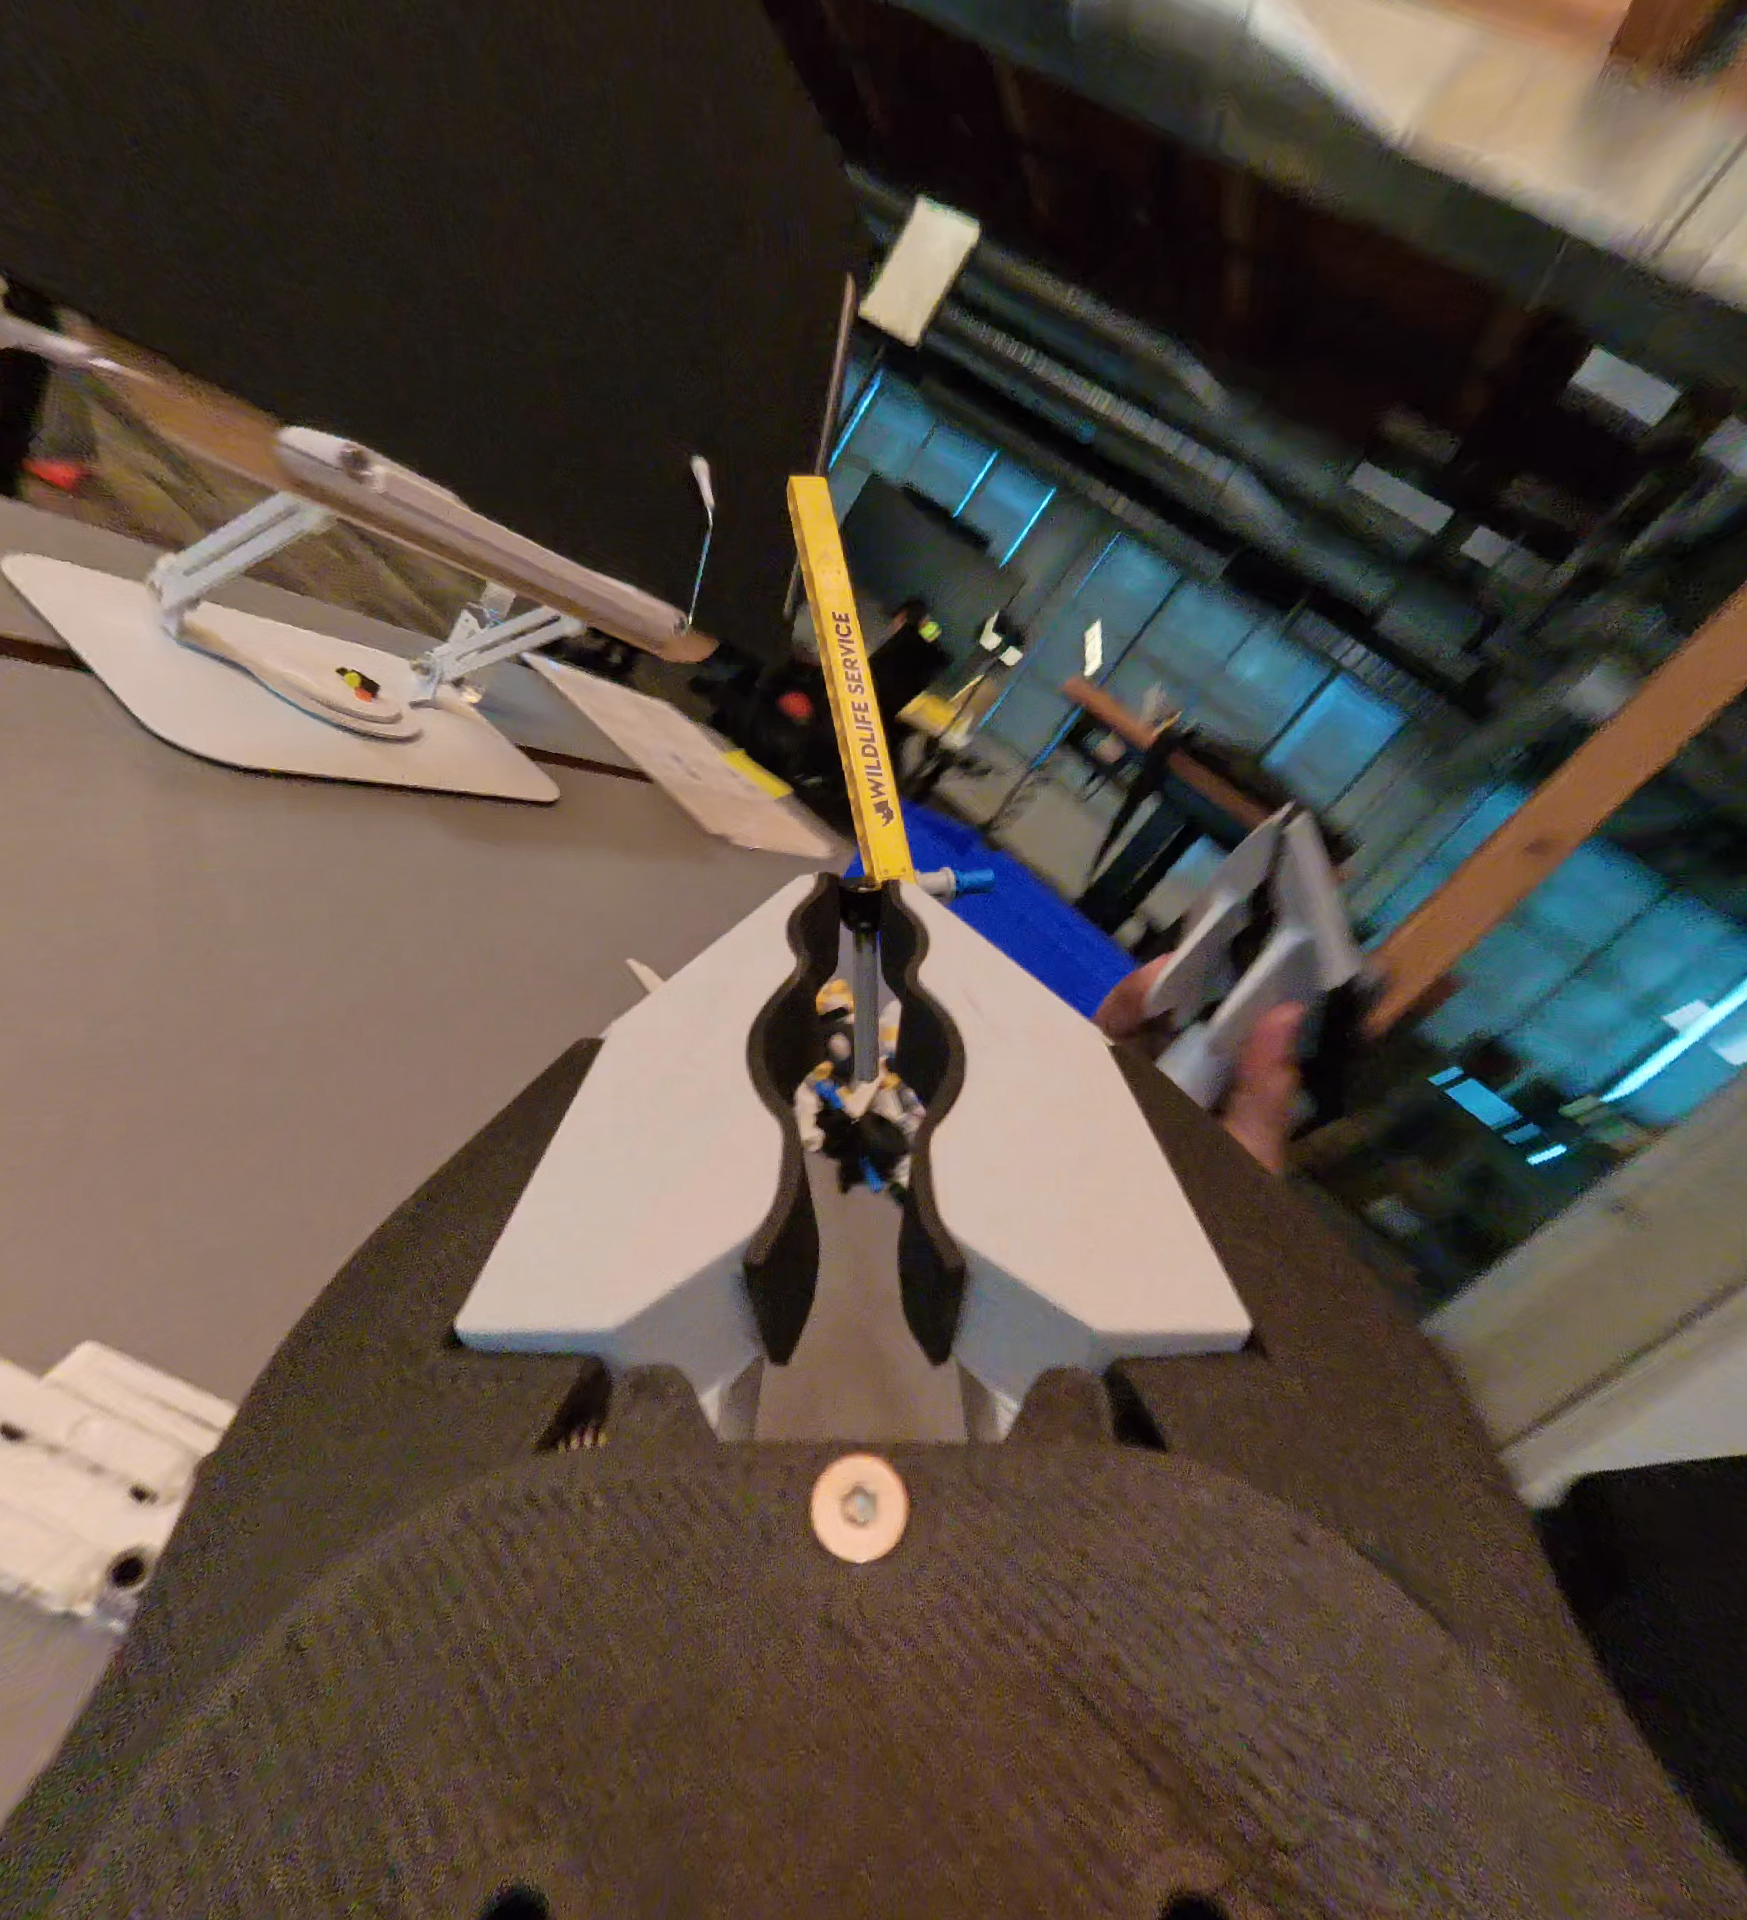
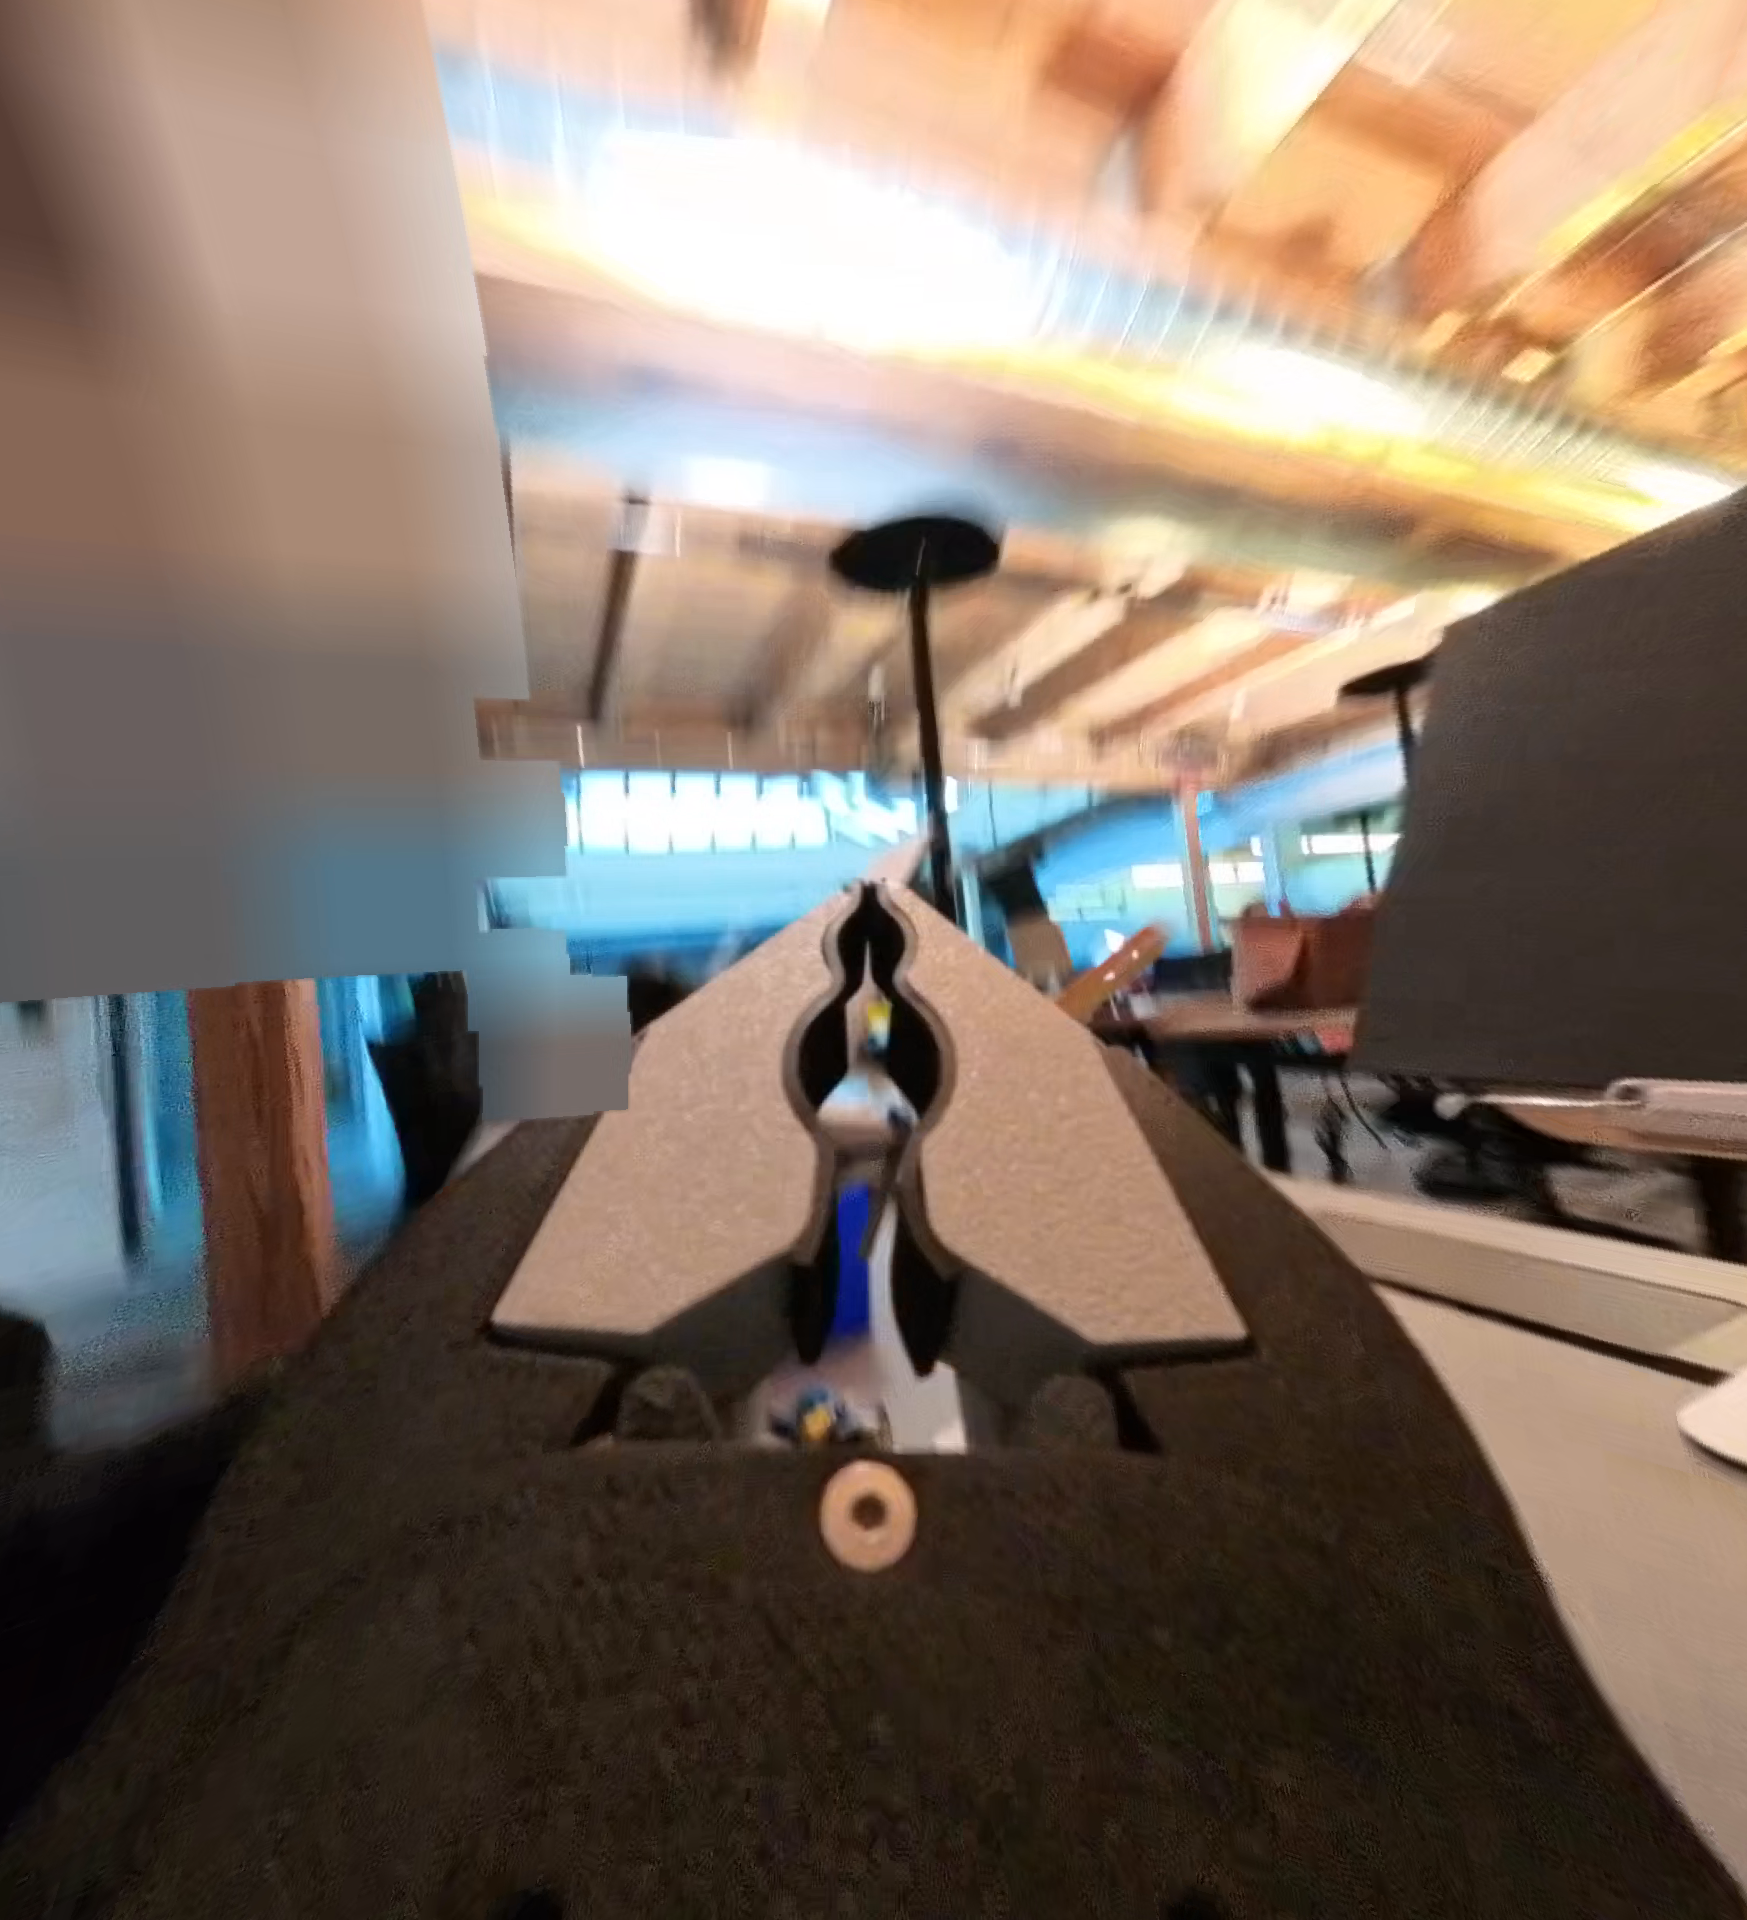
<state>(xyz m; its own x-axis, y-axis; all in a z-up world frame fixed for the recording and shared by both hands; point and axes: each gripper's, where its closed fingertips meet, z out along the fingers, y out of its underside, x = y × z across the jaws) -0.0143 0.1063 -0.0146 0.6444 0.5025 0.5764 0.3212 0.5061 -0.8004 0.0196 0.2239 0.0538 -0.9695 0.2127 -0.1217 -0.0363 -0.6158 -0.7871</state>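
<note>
Tongs on the left (image 1: 864, 894) pinch the base of a yellow toy beam (image 1: 838, 665), lifted above the grey desk (image 1: 225, 935). Right tongs (image 2: 874, 888) are closed on nothing visible, raised toward the ceiling, well apart.

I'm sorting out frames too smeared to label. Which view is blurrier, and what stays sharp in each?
Right wrist view: heavy motion smear across the ceiling lights and background; only the right gripper itself is crisp. Left wrist view: mostly sharp, with the yellow strip and desk clear, blur only toward the right edge; strong wide-angle bending in both.
</note>
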